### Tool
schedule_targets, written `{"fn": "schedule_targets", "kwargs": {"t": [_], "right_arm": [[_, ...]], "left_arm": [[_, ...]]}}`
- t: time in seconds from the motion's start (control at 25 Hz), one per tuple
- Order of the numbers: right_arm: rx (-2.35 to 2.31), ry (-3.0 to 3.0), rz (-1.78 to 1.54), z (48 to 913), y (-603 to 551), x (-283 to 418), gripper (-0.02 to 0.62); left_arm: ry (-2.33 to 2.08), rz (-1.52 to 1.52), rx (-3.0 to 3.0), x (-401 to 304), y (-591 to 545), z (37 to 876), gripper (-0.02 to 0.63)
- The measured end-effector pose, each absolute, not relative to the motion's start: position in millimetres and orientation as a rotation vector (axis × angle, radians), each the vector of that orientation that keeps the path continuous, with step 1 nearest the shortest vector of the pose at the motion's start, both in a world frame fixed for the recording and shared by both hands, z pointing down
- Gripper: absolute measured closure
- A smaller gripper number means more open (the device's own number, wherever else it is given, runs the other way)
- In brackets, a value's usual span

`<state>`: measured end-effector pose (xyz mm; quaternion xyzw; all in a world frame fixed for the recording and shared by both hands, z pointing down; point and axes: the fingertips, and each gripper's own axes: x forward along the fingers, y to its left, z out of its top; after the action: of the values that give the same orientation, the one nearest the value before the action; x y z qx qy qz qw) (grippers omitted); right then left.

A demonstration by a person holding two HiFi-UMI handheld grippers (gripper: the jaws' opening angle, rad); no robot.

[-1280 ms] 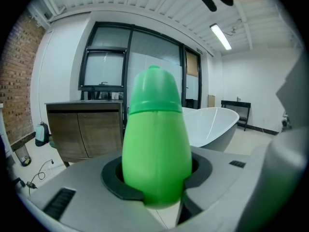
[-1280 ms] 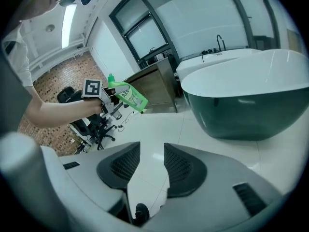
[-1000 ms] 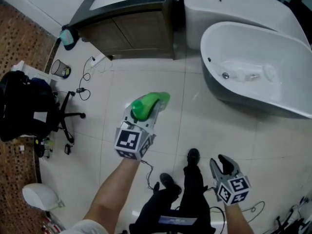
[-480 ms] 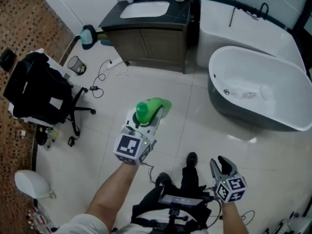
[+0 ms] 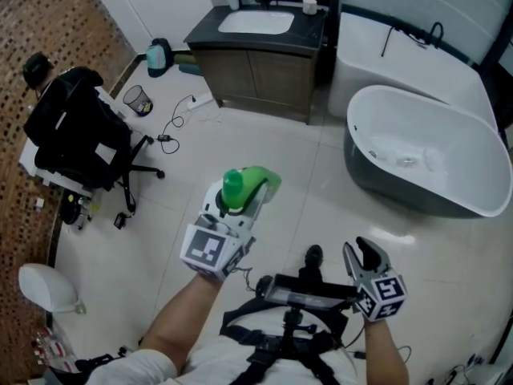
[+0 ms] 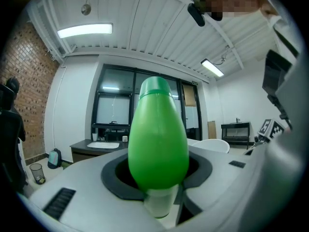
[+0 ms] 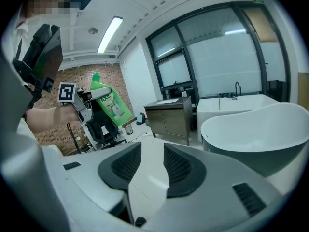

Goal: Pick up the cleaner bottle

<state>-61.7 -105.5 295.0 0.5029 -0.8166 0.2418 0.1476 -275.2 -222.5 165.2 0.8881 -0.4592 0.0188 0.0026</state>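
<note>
Holding green cleaner bottle, left tool clenched; right tool released, jaws just narrowing.

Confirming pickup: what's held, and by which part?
Left gripper clamps the cleaner bottle by its lower body. Right gripper holds nothing; its jaws, apart, just closed slightly.

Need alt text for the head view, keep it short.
Seen from above, the left gripper holds a green cleaner bottle in its jaws over a white tiled floor; the right gripper is open and empty. A white bathtub, a dark vanity and a black office chair stand around.
</note>
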Motion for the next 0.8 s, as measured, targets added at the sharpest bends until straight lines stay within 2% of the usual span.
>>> {"fn": "schedule_targets", "kwargs": {"t": [0.8], "right_arm": [[1.434,-2.415,0.586,252,-95,-86,0.451]], "left_arm": [[-1.471,-0.046,2.779,-296,-213,121,0.44]]}}
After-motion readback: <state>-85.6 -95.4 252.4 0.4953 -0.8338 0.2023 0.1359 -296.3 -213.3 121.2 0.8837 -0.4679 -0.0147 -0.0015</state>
